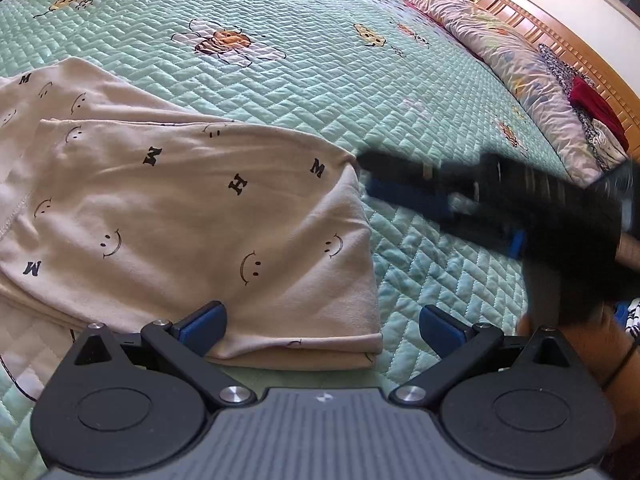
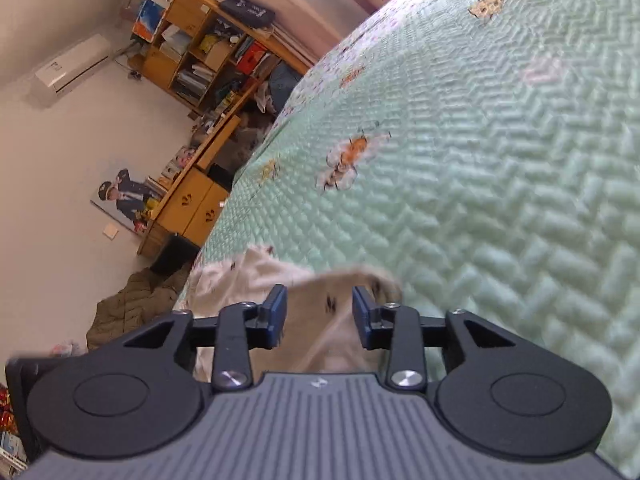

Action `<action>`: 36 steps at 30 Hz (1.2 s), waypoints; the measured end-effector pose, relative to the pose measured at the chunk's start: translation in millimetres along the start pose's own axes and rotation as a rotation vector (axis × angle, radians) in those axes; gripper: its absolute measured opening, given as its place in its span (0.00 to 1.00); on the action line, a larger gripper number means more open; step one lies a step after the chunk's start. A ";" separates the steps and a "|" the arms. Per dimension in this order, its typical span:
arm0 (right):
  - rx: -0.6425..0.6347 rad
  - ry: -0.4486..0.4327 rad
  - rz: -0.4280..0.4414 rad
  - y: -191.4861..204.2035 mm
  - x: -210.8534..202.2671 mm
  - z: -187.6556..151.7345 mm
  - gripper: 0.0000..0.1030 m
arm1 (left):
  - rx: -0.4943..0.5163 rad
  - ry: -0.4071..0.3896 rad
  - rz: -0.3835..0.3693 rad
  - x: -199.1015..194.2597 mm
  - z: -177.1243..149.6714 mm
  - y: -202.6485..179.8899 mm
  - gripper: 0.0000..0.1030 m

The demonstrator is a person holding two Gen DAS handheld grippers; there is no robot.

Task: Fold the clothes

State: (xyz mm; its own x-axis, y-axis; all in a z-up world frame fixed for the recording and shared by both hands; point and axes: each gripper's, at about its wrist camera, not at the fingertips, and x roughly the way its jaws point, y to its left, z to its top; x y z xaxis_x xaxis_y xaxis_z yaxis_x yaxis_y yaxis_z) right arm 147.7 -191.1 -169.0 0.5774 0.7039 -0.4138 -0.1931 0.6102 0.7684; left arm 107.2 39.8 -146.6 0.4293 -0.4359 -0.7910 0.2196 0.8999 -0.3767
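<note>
A cream garment (image 1: 192,216) printed with smiley faces and black letters lies folded on the mint quilted bedspread (image 1: 320,60). My left gripper (image 1: 322,326) stands open, low over the garment's near folded edge, with one blue pad (image 1: 204,324) above the cloth and the other off its corner. In the left wrist view my right gripper (image 1: 368,174) is blurred and reaches in from the right, its tips at the garment's far right corner. The right wrist view shows the right gripper (image 2: 320,316) open, with that corner of the garment (image 2: 312,304) lying just beyond its fingers.
A rumpled floral duvet (image 1: 500,52) and red clothing (image 1: 596,108) lie along the wooden headboard (image 1: 560,36). A person's hand (image 1: 580,344) holds the right gripper. Past the bed's edge are a wooden bookshelf (image 2: 208,48), a desk (image 2: 192,204) and an olive blanket (image 2: 136,304) on the floor.
</note>
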 end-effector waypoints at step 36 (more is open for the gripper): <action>-0.007 0.234 0.322 -25.8 -3.3 -51.2 0.36 | -0.203 0.248 -0.316 68.7 82.5 15.3 0.80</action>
State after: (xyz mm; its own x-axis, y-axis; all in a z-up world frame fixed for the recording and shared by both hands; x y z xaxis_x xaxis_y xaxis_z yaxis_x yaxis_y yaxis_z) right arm 110.1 -190.6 -212.5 0.2900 0.9229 -0.2532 -0.3402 0.3467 0.8741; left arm 212.3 22.6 -167.0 0.1401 -0.6956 -0.7046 0.1188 0.7183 -0.6855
